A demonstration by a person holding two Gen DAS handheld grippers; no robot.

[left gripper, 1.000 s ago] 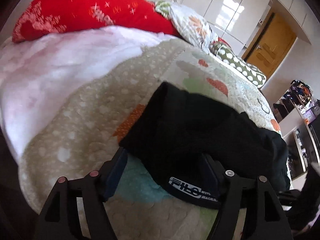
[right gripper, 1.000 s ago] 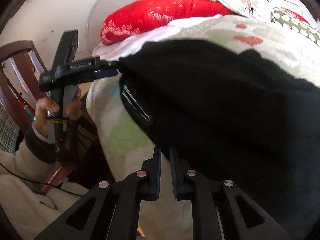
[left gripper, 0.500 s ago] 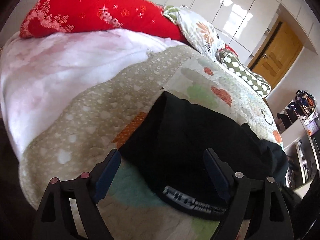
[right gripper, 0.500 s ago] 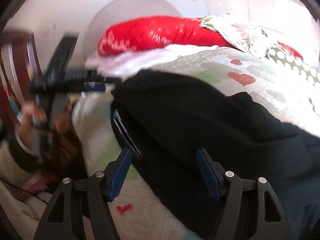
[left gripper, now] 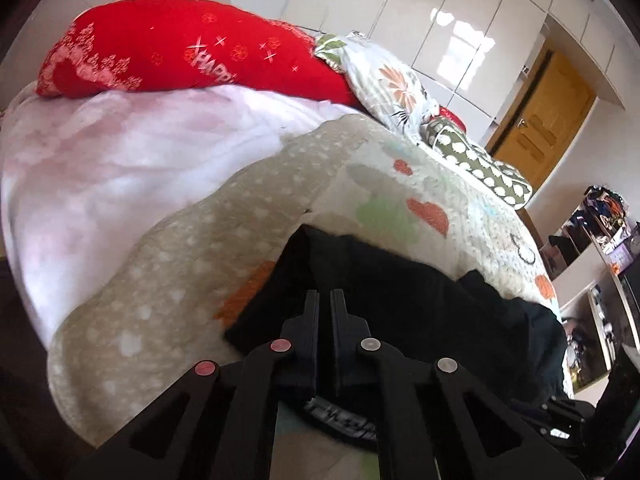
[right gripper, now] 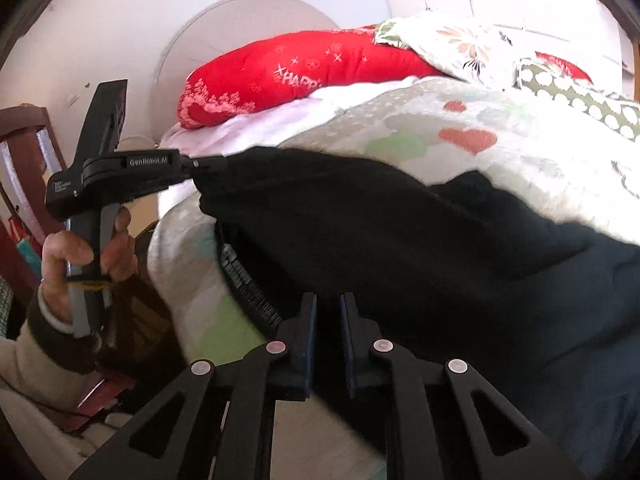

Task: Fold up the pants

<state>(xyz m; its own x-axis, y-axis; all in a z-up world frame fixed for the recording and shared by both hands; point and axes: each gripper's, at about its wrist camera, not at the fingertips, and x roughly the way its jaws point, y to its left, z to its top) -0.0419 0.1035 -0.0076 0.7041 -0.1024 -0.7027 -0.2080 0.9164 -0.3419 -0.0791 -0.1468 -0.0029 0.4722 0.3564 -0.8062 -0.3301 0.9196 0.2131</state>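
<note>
Black pants (left gripper: 400, 300) lie bunched on the quilted bed, their waistband with white lettering (left gripper: 340, 420) nearest me. My left gripper (left gripper: 325, 296) is shut, pinching a fold of the black fabric near the left corner. The right wrist view shows that same gripper (right gripper: 202, 166) gripping the pants' (right gripper: 400, 240) far left corner, with a person's hand (right gripper: 80, 252) on its handle. My right gripper (right gripper: 328, 300) sits at the near edge beside the waistband (right gripper: 252, 292). Its jaws are closing, with dark fabric in the narrow gap between them.
The pants rest on a patterned quilt (left gripper: 160, 288) over a pink blanket (left gripper: 120, 152). A red pillow (left gripper: 180, 48) and a floral pillow (left gripper: 392, 80) lie at the head. A wooden door (left gripper: 548, 120) stands at the right, and a wooden chair (right gripper: 24, 152) stands left of the bed.
The left gripper stood open over the pants and has now closed on the fabric. The right gripper was shut, opened wide half a second ago, and has come together again.
</note>
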